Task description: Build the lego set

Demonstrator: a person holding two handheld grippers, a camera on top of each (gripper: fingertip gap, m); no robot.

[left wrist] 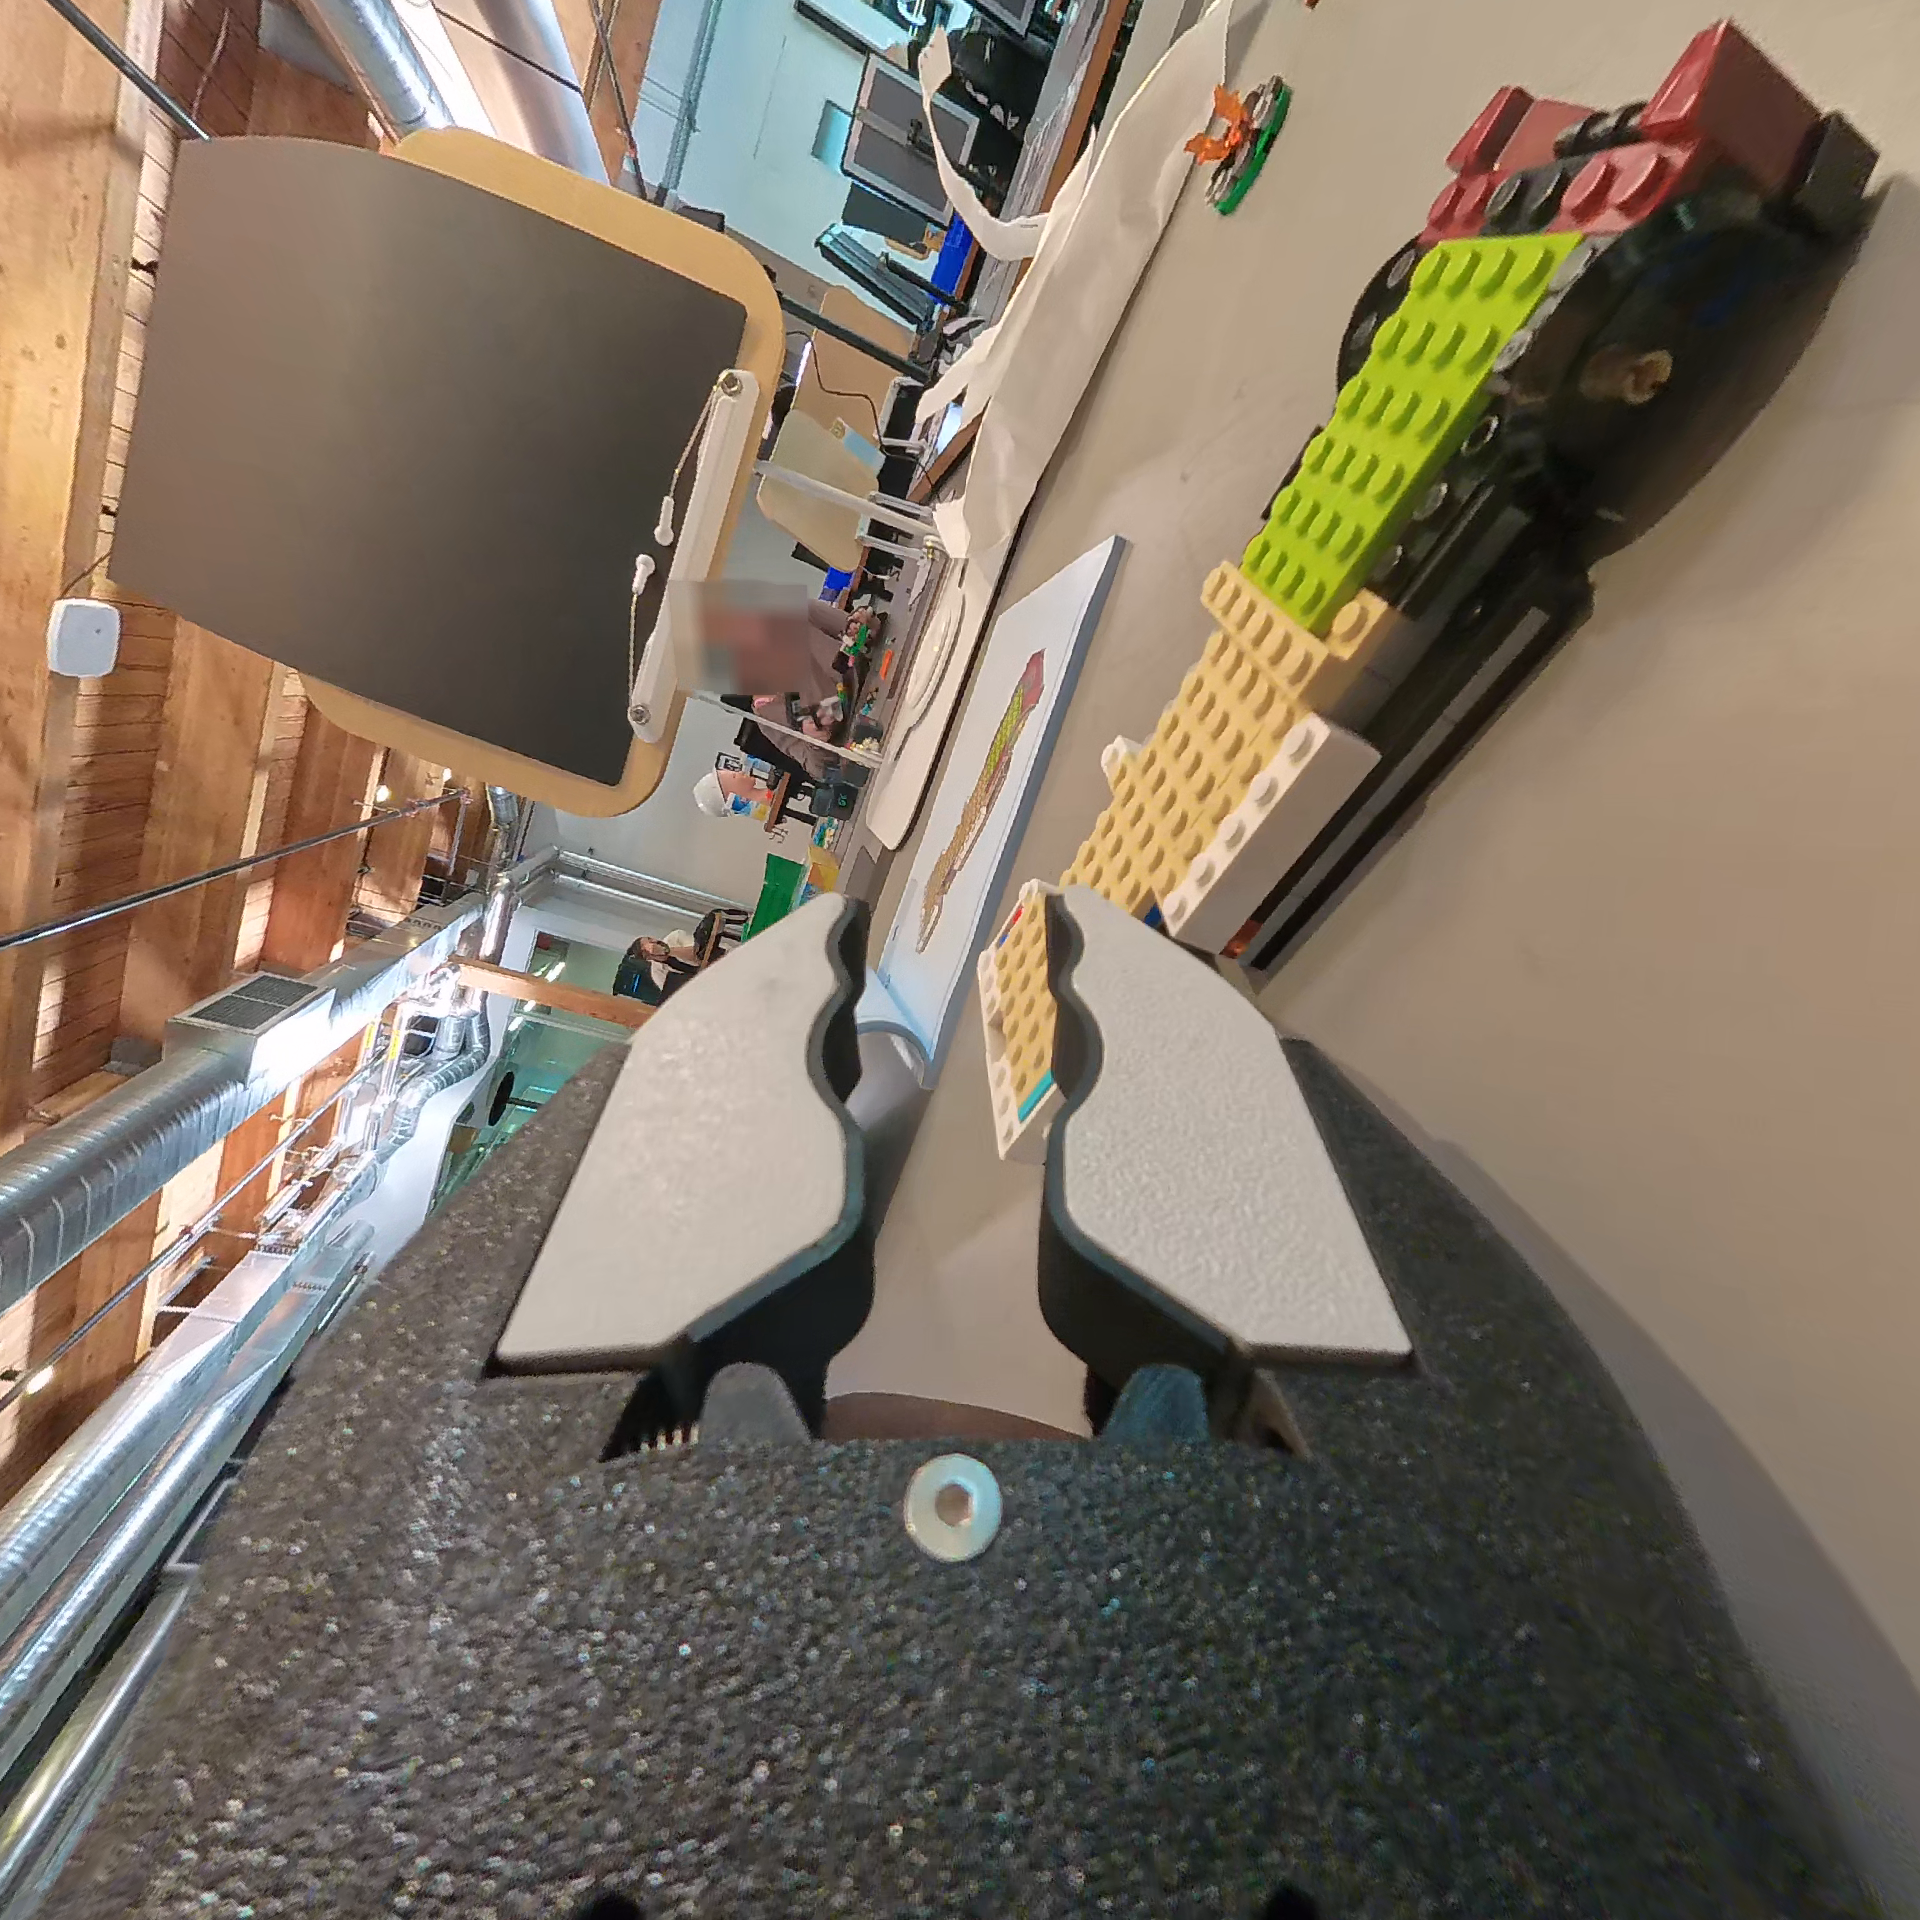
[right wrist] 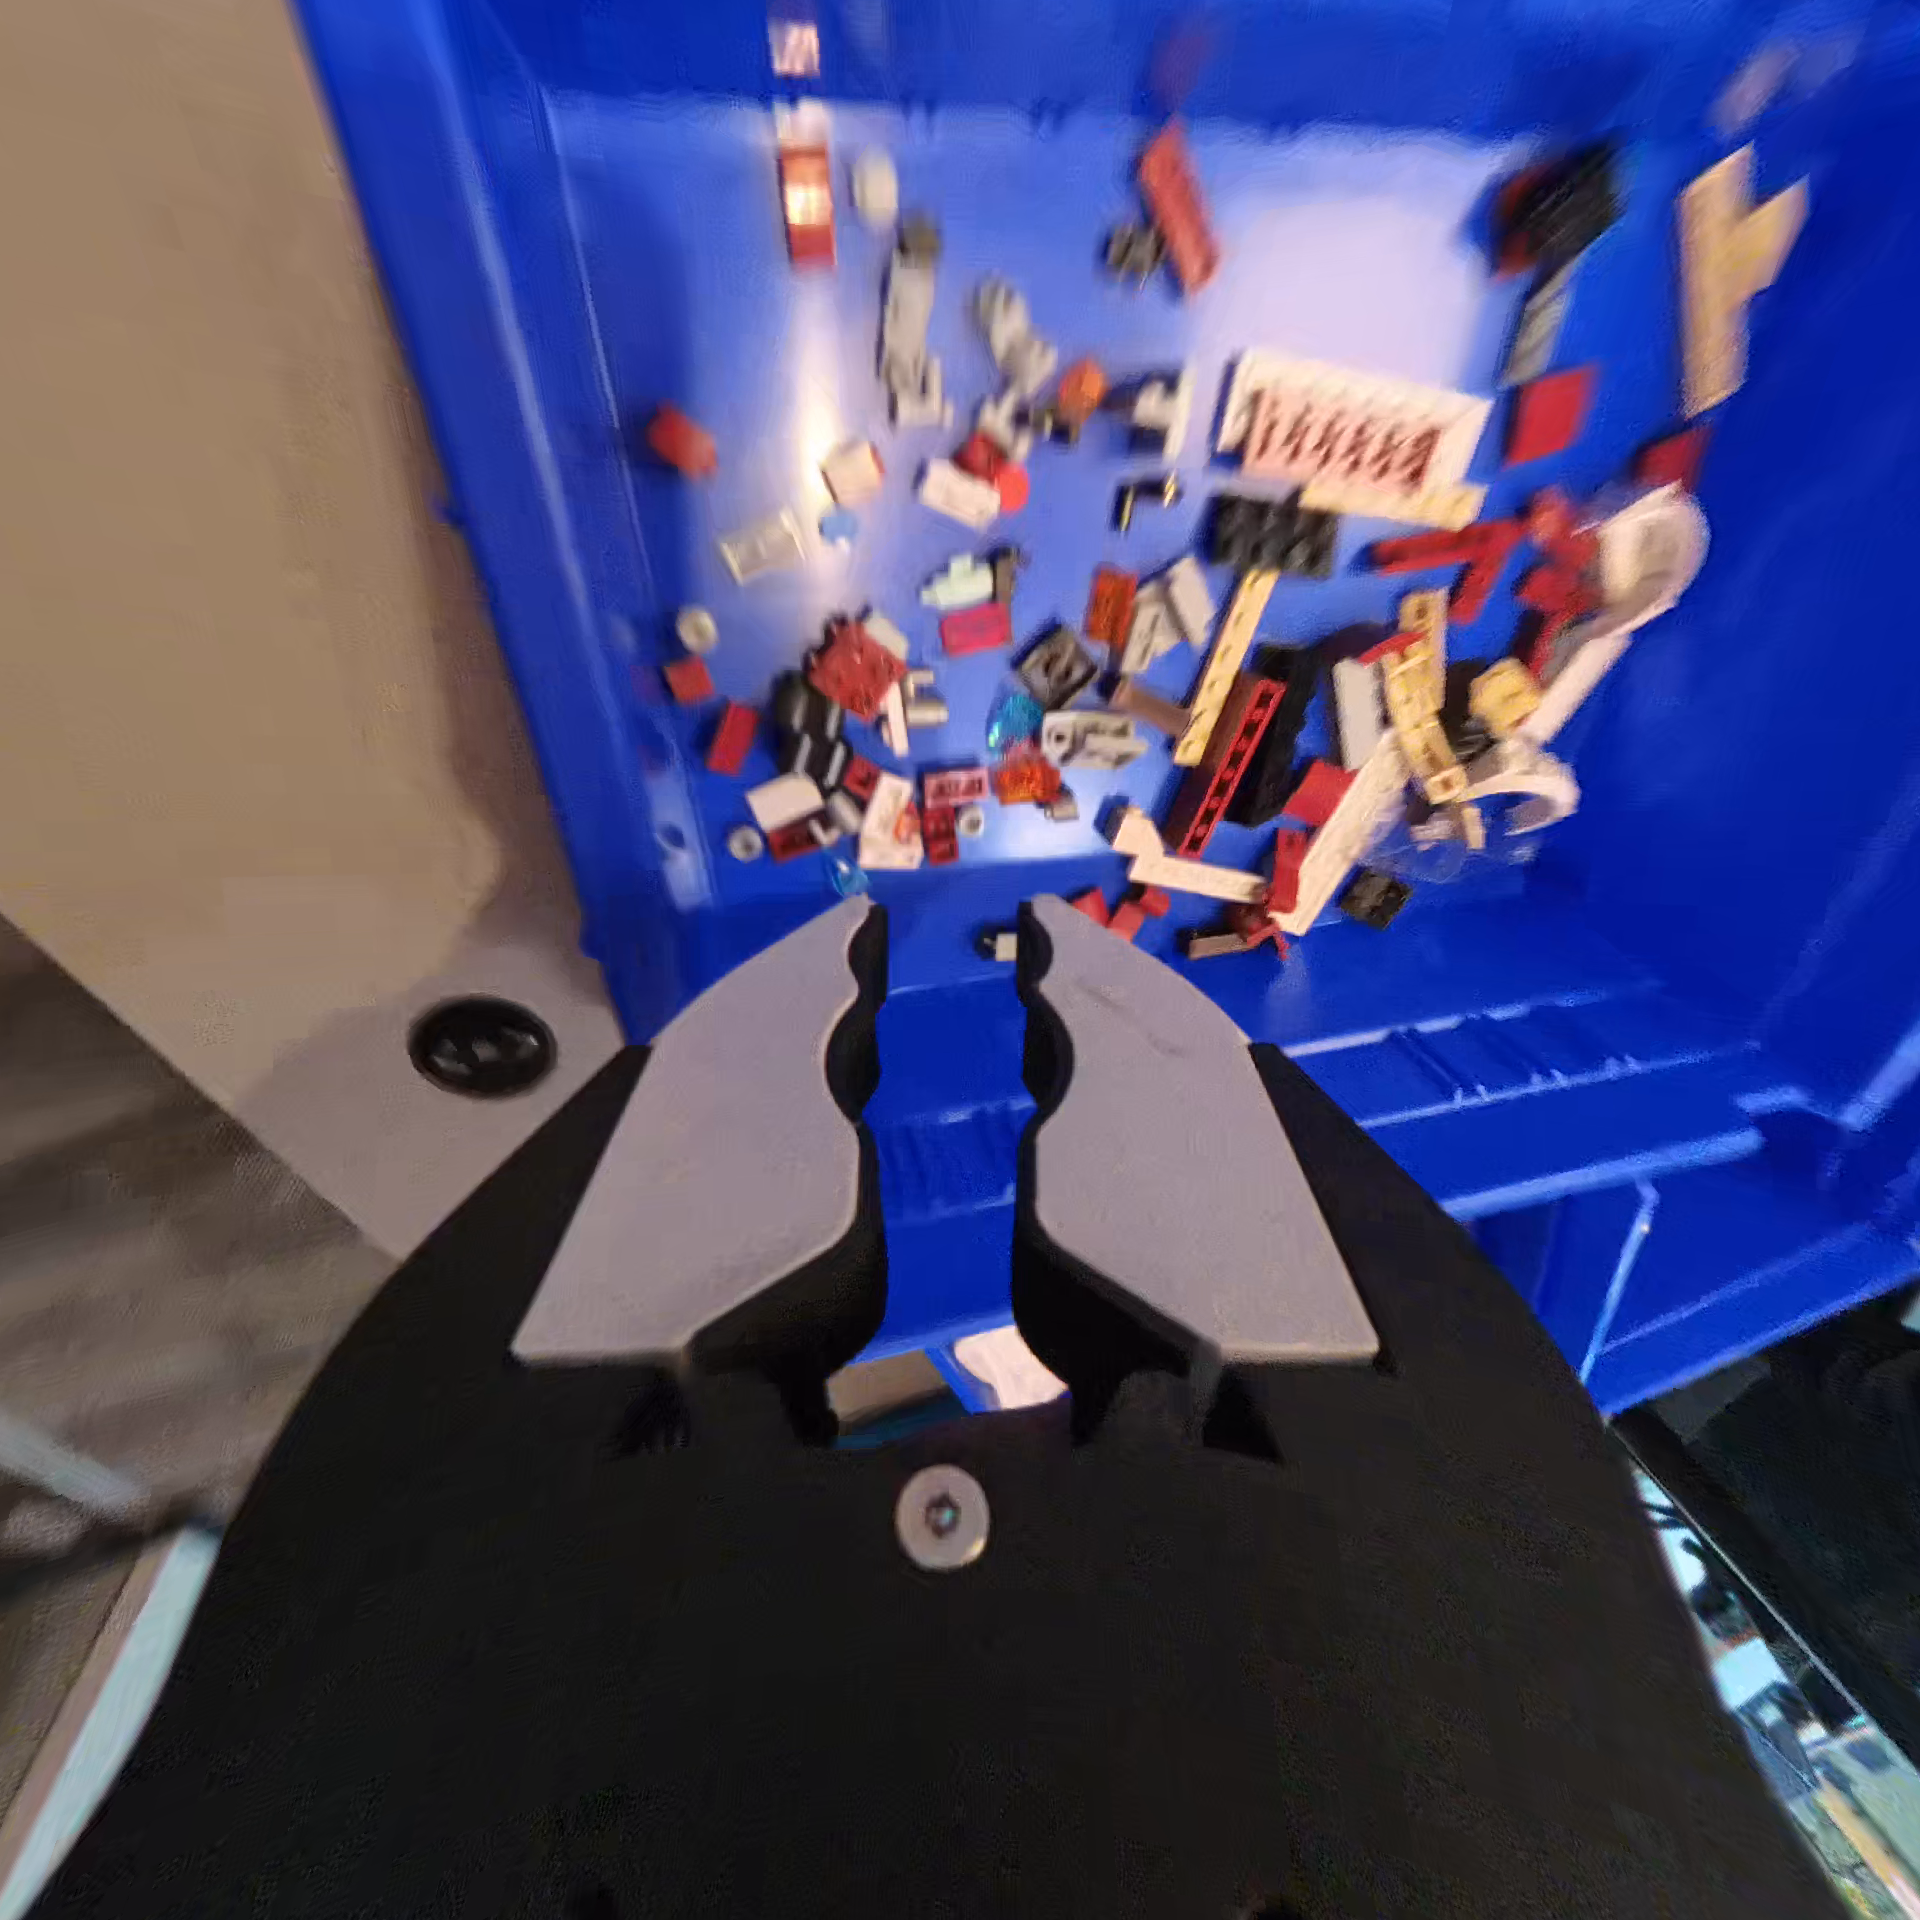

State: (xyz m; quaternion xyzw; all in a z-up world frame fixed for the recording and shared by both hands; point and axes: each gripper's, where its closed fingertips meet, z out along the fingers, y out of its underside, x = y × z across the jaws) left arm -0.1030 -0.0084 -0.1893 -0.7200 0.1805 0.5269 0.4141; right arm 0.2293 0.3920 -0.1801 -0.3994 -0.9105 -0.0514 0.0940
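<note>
The grey tabletop [left wrist: 1558, 1039] fills the right side of the left wrist view. On it a long brick build [left wrist: 1195, 748] runs from the upper right toward the centre: dark red and black blocks, then a lime plate, then tan plates edged in white. A printed booklet [left wrist: 997, 748] lies just beside it. The left claw [left wrist: 956, 914] stands wide and grips nothing. The build's near tan end sits by its right finger, with a clear gap to the other.

In the right wrist view a blue bin [right wrist: 1558, 1091] holds many loose pieces [right wrist: 1039, 623], scattered and unjoined. The right claw [right wrist: 951, 914] hangs over the bin's near edge, narrowly parted and empty. A small black-and-white piece [right wrist: 1003, 943] lies just past its tips.
</note>
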